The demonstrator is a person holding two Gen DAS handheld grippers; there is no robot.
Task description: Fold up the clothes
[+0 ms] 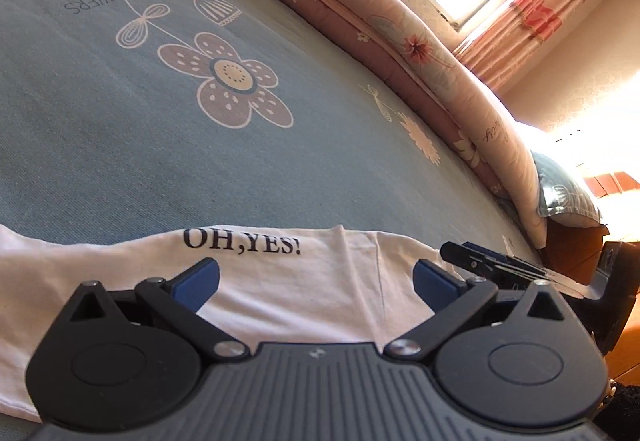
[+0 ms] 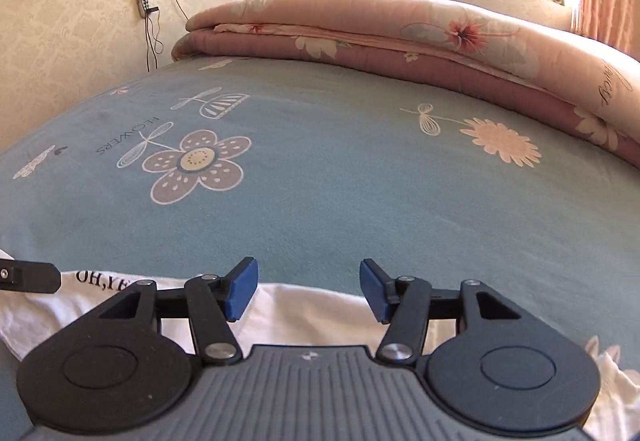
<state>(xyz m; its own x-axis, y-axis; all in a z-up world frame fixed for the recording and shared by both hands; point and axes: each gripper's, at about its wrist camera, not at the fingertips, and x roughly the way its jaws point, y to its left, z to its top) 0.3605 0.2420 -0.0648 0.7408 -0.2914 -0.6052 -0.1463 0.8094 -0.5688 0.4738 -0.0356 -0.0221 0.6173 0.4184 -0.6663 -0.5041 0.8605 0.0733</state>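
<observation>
A white shirt [image 1: 304,293] is spread along the near edge of the bed [image 1: 160,145], long axis left to right. Both the left gripper [image 1: 316,283] and right gripper [image 2: 308,289] are held open, empty, directly above it; neither is nearer.

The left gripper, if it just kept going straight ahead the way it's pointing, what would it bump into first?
Most likely the white T-shirt lying under its open blue fingers, then the blue bedsheet. The folded quilt lies farther off; depth is hard to judge.
</observation>
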